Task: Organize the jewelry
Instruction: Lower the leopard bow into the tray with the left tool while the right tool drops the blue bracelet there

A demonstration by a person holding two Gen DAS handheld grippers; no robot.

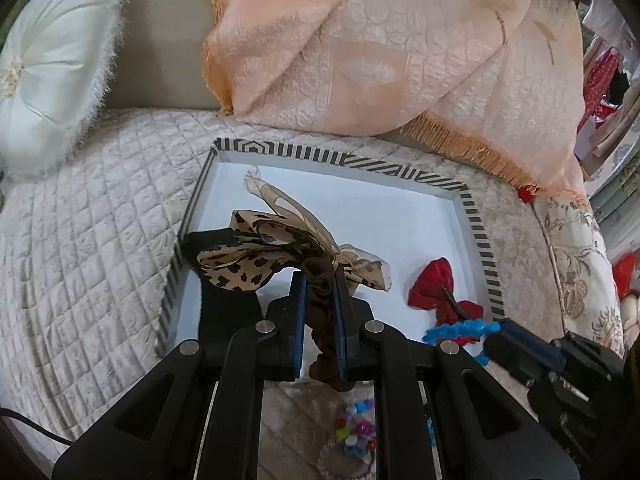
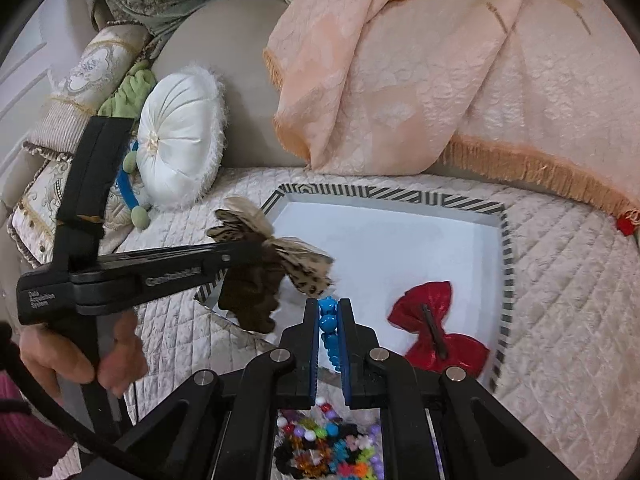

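Note:
My left gripper [image 1: 320,280] is shut on a brown scrunchie with a leopard-print bow [image 1: 256,256] and holds it above the near left part of the white tray [image 1: 380,216]; it also shows in the right wrist view [image 2: 256,276]. My right gripper [image 2: 329,308] is shut on a blue bead bracelet [image 2: 328,332] over the tray's near edge; the bracelet also shows in the left wrist view [image 1: 456,330]. A red bow clip [image 2: 432,320] lies in the tray's right near corner.
The striped-rim tray [image 2: 400,194] sits on a quilted sofa seat [image 1: 100,240]. A peach fringed throw [image 1: 380,48] hangs behind it. A white round cushion [image 2: 180,136] stands at the left. A pile of colourful beads and hair ties [image 2: 328,448] lies below the grippers.

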